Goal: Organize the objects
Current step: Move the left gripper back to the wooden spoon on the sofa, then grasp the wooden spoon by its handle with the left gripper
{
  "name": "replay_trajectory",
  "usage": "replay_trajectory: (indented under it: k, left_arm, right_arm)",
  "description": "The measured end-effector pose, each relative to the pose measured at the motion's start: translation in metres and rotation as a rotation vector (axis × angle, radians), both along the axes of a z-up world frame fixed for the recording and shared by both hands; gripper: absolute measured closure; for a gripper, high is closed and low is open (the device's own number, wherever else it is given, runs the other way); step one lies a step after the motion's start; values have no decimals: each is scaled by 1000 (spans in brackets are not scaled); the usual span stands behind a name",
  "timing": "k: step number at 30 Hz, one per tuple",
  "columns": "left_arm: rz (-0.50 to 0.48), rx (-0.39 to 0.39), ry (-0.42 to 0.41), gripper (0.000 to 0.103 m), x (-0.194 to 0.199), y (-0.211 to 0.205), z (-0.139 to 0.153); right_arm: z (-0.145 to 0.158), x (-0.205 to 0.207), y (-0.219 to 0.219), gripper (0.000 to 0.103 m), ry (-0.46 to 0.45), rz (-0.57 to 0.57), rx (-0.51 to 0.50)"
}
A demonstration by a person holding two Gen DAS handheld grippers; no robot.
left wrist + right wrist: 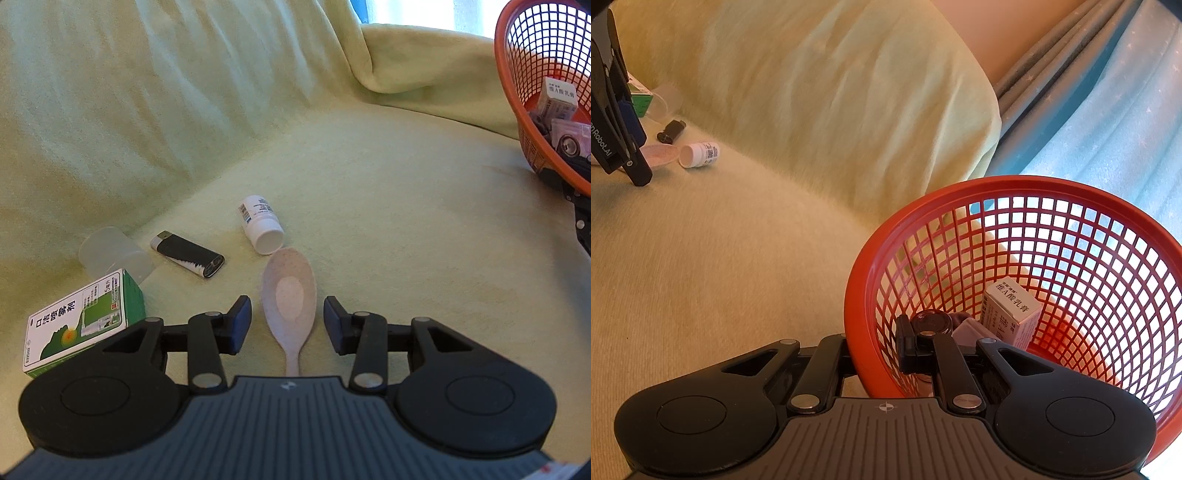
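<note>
Blanket (369,203): one spoon (290,295), one lighter (186,254).

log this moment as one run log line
left gripper: open, fingers either side of spoon | right gripper: shut on basket rim | bottle, lighter on sofa cover

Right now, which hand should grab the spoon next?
Left. The left gripper already has the pink spoon between its open fingers, not pinched yet. The right gripper is shut on the orange basket rim.
</note>
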State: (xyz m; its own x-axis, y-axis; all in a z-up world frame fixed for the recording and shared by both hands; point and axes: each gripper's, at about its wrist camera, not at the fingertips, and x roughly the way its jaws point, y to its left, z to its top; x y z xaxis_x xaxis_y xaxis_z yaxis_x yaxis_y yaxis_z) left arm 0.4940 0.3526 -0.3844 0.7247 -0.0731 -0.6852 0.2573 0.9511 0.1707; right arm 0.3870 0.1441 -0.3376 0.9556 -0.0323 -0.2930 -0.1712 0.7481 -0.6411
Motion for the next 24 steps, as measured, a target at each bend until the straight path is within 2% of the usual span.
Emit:
replay_trajectory:
  k: [9, 17, 24]
  left_arm:
    - [-5, 19, 0, 74, 2, -3, 0]
    - [-8, 20, -10, 76, 2, -3, 3]
    - [-39, 13, -49, 76, -6, -10, 23]
  right_arm:
    - [0, 0, 0, 96, 0, 1, -2]
    - [0, 0, 0, 96, 0, 1, -1]
    - [0, 1, 0, 96, 1, 1, 0]
